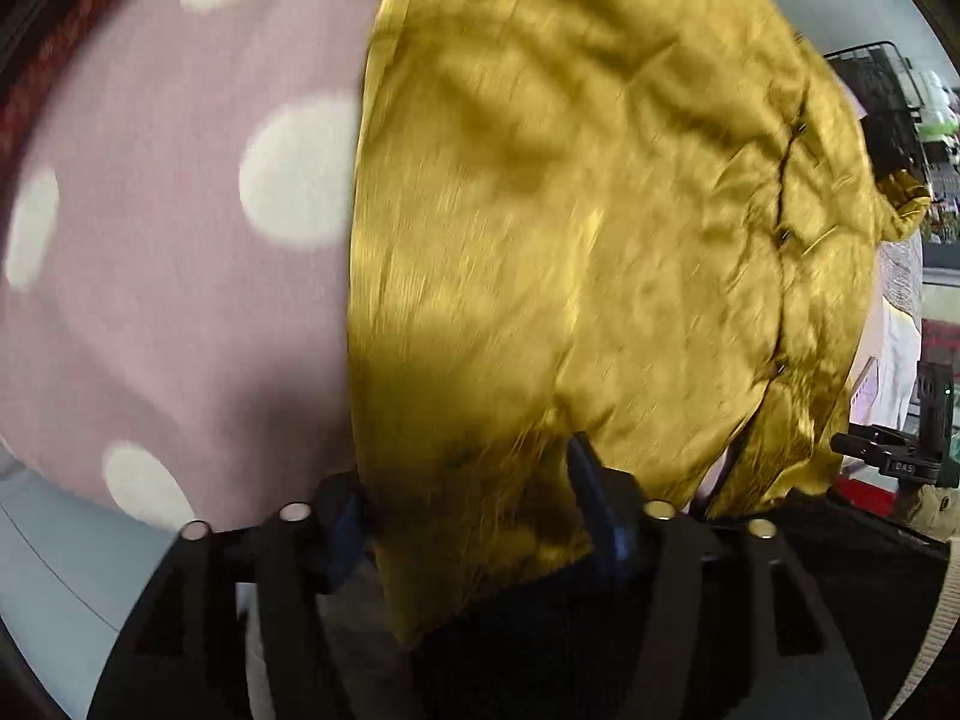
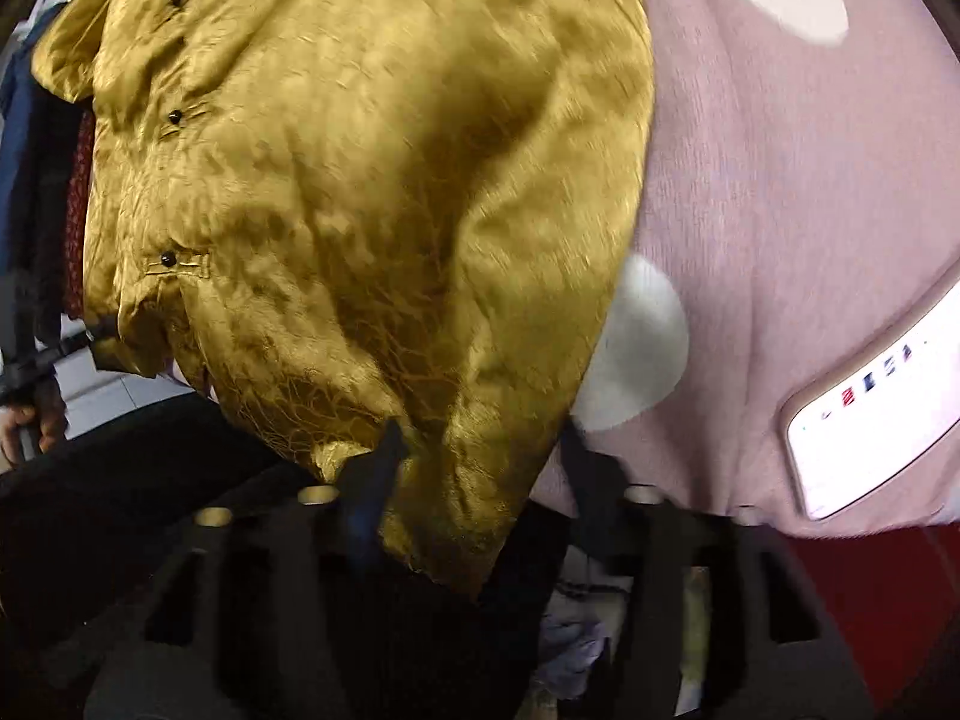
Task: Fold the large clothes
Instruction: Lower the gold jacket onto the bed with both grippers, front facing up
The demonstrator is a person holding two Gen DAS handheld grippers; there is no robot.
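Note:
A golden satin shirt (image 1: pixel 570 210) with small dark buttons (image 2: pixel 167 260) lies spread on a pink cloth with white dots (image 1: pixel 150 300). In the left wrist view its near hem hangs down between the two fingers of my left gripper (image 1: pixel 468 480), which stand wide apart without pinching it. In the right wrist view the shirt (image 2: pixel 360 180) drops a corner between the fingers of my right gripper (image 2: pixel 480 450), whose jaws also stand apart. Both views are blurred. The pink cloth (image 2: pixel 780 180) shows bare to the right of the shirt.
A white phone-like device (image 2: pixel 870 396) lies on the pink cloth at the right. A person's hand (image 2: pixel 24 426) holds the other gripper at the left edge. A black wire rack (image 1: pixel 882 102) stands beyond the shirt. Other garments (image 2: pixel 36 150) lie at its left.

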